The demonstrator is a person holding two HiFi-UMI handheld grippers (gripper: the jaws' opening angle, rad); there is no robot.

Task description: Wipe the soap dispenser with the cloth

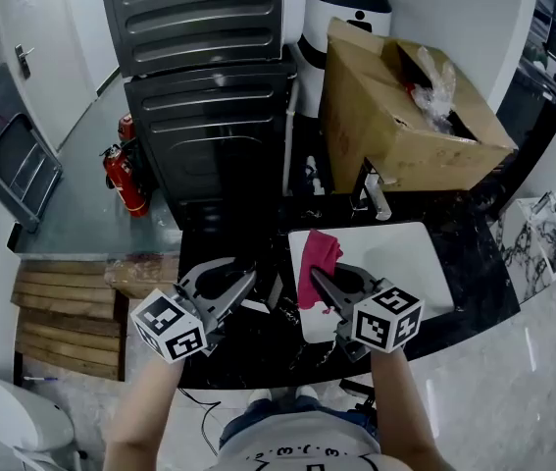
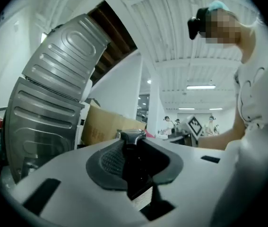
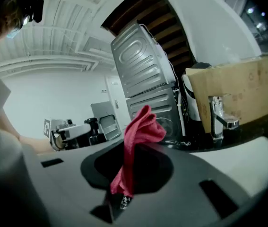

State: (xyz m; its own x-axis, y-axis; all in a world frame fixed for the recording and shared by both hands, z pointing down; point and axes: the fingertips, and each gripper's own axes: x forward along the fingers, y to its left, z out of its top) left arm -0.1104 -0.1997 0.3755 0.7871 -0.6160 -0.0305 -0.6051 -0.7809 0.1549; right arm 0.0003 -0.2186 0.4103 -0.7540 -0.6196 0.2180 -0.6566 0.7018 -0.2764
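My left claw grips a dark, silver-capped soap bottle; my right claw pinches a crumpled red cloth.

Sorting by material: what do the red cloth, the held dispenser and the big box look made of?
Red cloth: soft matte fabric, folds limply. Soap dispenser: dark body, plastic or glass, unclear; silvery, metallic-looking pump top. Box: brown matte cardboard, creased flaps.

A utility corner in a workplace: black stone counter with white sink and tap at centre, stacked steel appliances above, fire extinguishers and wooden pallet at left (cardboard box upper right).
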